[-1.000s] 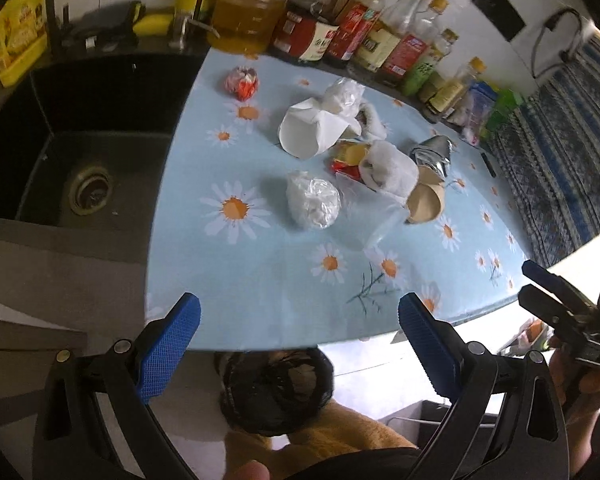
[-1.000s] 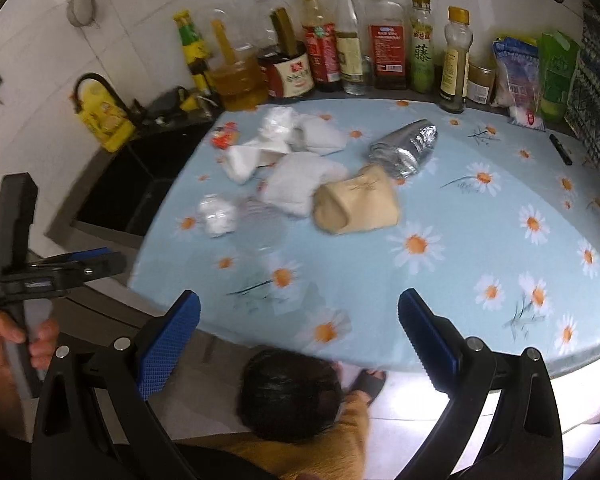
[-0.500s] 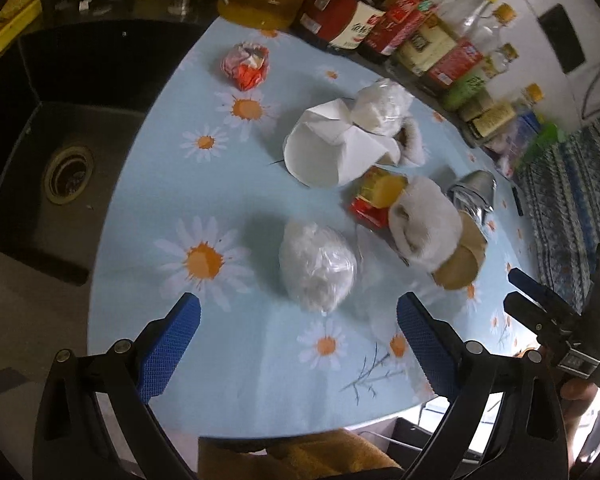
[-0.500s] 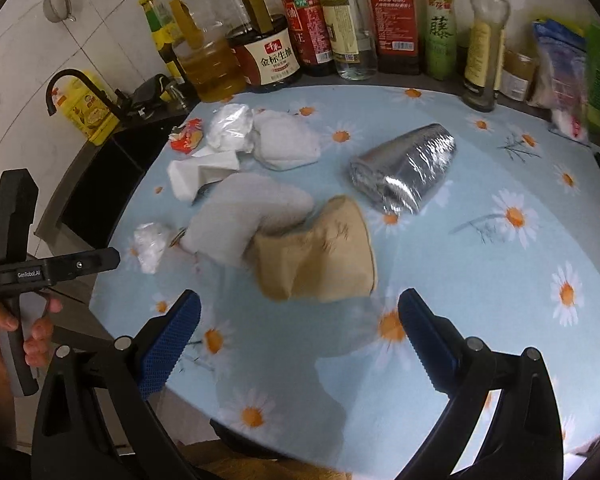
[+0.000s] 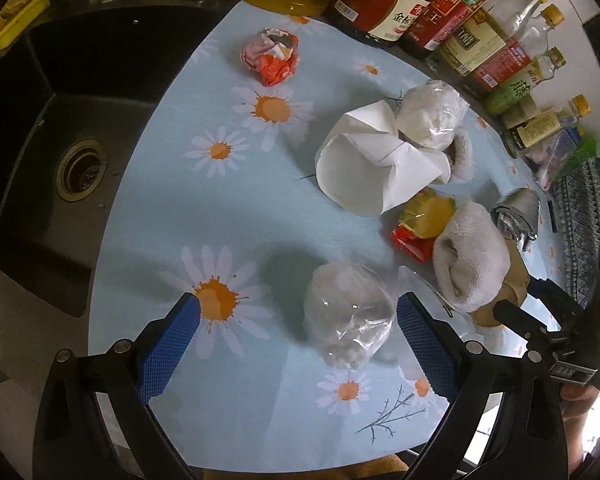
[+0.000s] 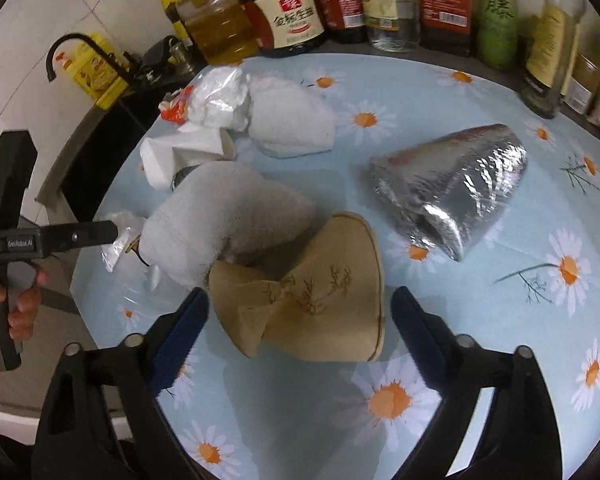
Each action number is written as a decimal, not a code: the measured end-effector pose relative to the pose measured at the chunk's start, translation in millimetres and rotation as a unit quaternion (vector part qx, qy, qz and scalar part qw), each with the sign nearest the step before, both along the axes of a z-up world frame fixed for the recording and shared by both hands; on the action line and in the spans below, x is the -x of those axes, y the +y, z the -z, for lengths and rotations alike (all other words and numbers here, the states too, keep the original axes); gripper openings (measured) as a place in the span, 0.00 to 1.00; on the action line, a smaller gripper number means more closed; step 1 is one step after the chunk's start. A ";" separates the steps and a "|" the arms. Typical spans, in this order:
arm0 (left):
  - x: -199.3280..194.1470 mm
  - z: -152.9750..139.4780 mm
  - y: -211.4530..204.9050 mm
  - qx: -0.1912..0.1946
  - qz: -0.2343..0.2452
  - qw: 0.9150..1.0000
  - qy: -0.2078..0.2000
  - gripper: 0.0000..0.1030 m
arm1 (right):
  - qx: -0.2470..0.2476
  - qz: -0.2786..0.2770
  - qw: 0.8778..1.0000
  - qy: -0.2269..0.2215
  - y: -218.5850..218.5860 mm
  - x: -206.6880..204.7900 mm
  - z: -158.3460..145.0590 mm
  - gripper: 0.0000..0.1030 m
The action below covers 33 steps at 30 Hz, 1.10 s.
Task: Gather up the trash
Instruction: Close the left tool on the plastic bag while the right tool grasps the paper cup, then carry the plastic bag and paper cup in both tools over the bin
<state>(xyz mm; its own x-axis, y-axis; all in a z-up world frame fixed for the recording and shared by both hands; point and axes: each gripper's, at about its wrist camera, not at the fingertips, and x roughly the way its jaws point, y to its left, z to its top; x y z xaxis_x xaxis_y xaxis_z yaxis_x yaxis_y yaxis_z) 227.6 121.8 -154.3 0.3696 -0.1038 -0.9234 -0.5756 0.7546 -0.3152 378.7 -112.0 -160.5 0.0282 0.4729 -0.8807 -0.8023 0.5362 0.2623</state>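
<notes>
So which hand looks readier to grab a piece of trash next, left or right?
Right, probably. The right gripper already has the crumpled brown paper cup between its closing jaws, pads not yet touching. The left gripper is open; the clear plastic bag sits off-centre, near one pad.

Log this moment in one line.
left gripper: open over clear plastic bag | right gripper: closing around tan paper cup, not gripped

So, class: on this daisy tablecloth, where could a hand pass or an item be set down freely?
Bare cloth lies between the sink and the white paper cone, below the red crumpled wrapper. Another free patch sits to the right of the foil bag. It is crowded mid-table, where the grey towel overlaps the tan paper cup.
</notes>
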 end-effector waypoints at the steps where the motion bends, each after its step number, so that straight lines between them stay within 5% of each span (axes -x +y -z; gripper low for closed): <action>1: -1.4 0.9 -0.7 -0.001 0.002 1.000 0.003 0.92 | 0.002 -0.001 1.000 0.003 1.2 -1.7 2.2 0.80; 12: -10.3 4.0 -5.1 -0.010 0.013 1.000 0.014 0.78 | -0.011 0.003 1.000 0.006 -3.8 -2.8 0.7 0.74; 20: -12.2 4.9 -12.1 -0.016 0.031 0.999 0.014 0.45 | -0.020 0.023 1.000 0.007 -17.1 0.2 -7.0 0.74; 33: 7.3 -16.4 -19.5 -0.028 0.050 0.998 -0.018 0.45 | -0.030 0.042 0.998 -0.019 -30.2 27.0 -30.4 0.74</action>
<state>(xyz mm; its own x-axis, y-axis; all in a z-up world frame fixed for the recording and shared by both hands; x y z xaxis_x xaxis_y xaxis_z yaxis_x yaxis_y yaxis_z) 220.4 102.3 -137.9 0.3927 -0.0895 -0.9153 -0.4860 0.8248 -0.2891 351.7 -142.2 -130.1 0.1037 0.5192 -0.8483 -0.7652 0.5866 0.2655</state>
